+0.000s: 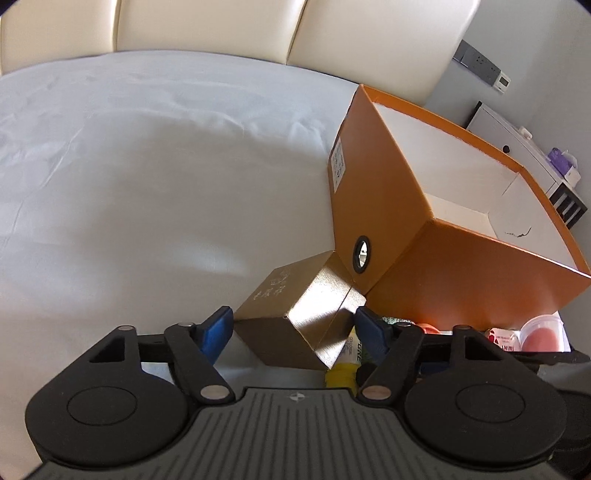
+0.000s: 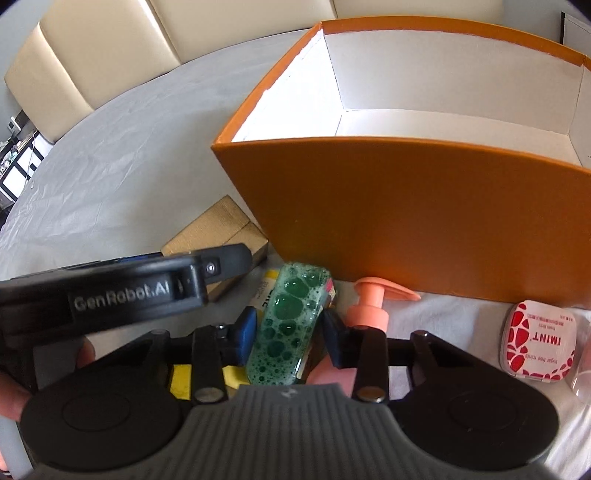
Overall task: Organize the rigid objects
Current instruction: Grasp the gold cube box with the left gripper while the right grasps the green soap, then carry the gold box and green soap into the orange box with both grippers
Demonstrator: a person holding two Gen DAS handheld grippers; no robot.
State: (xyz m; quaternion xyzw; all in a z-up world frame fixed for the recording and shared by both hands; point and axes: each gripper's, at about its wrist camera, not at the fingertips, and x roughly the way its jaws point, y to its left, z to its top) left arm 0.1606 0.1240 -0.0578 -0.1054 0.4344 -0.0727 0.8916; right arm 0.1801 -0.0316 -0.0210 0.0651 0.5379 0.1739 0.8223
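Note:
My left gripper (image 1: 293,328) has its blue pads on both sides of a gold box (image 1: 295,317) that stands on the white tablecloth against the corner of the orange box (image 1: 461,266). The gold box also shows in the right wrist view (image 2: 218,229). My right gripper (image 2: 290,332) has its pads around a clear bottle of green foamy liquid (image 2: 286,325), touching it on both sides. The orange box (image 2: 406,206) is open with a white, empty inside.
A pink pump bottle (image 2: 369,302) lies right of the green bottle. A red-and-white IMINT mint tin (image 2: 537,343) lies further right. A yellow tube (image 1: 341,369) lies beneath. Cream chairs (image 1: 207,26) stand behind the table. The left gripper's body (image 2: 110,291) crosses the right view.

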